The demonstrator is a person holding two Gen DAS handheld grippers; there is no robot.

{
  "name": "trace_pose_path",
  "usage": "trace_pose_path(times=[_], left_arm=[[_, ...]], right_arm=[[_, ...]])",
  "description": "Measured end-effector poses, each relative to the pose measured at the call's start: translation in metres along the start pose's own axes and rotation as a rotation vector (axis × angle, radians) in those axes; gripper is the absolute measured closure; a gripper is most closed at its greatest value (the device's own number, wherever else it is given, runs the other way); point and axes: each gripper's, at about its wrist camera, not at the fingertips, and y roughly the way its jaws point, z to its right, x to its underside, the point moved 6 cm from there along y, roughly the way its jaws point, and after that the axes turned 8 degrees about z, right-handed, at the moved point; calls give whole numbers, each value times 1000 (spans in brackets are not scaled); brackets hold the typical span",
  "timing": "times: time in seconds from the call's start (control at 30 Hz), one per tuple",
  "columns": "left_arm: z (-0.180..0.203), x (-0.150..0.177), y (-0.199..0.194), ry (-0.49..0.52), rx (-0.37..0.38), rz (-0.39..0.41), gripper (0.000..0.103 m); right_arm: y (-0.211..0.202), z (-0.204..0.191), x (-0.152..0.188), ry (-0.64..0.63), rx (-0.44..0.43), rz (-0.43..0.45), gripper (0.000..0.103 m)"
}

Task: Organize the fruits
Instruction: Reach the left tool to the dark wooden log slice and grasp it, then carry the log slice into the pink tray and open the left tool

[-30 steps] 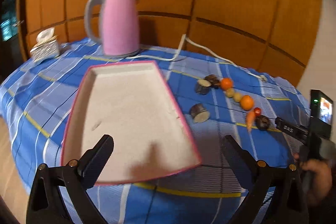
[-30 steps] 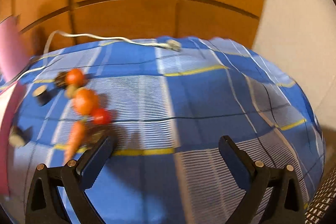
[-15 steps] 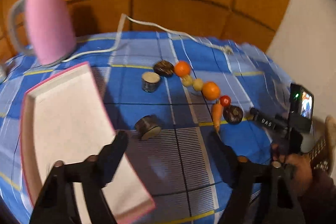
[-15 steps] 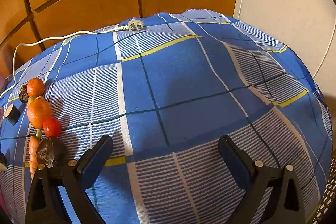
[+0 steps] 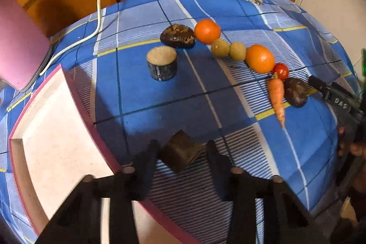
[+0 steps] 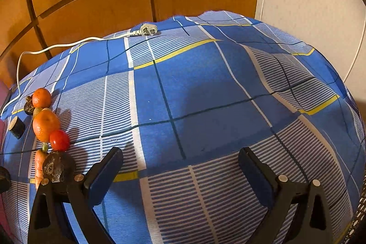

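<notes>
Lying at the left of the left wrist view, the shallow pink-rimmed tray with a pale, bare floor (image 5: 57, 141) holds nothing; its right rim runs just beside the left claw (image 5: 183, 150). That claw's two black fingers flank a dark brown cut chunk (image 5: 180, 153) resting on the blue plaid cloth covering the bench (image 5: 171, 93); the fingers sit close to either side of the chunk, but whether they press it cannot be told.

Farther back stand an upright dark cylinder with a pale cut top (image 5: 162, 63) and a dark lumpy oval piece (image 5: 177, 36). From there a line runs toward the right edge: an orange mandarin (image 5: 207, 31), two small greenish-brown kiwis (image 5: 228, 49), a second orange mandarin (image 5: 260, 58), a small red tomato (image 5: 281, 71), an orange carrot (image 5: 277, 95) and a dark round fruit (image 5: 295, 92), each touching or nearly touching its neighbour.

A pink kettle (image 5: 20, 49) sits at the far left, its white cord (image 5: 98, 15) trailing along the back edge to a plug (image 6: 148, 30).

The right claw (image 6: 180, 164) is spread wide over bare cloth, gripping nothing, with the fruit line at its left and broad free cloth ahead up to the bench's rounded far and right edges.
</notes>
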Motion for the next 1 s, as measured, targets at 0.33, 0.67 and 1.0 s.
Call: trace_pose_path(times=[0.33,0.67,1.0], left_arm=[[7,9,-14,-62,-13,124,63],[9,20,-71,-224,46,268,63],[-57,63,-108,-480,-71,330,63]], right_arm=[[2,0,1,-14,12,0,0],[1,-1,2,-25,14,-3,0],[-1,-1,3,-39,10,-1,0]])
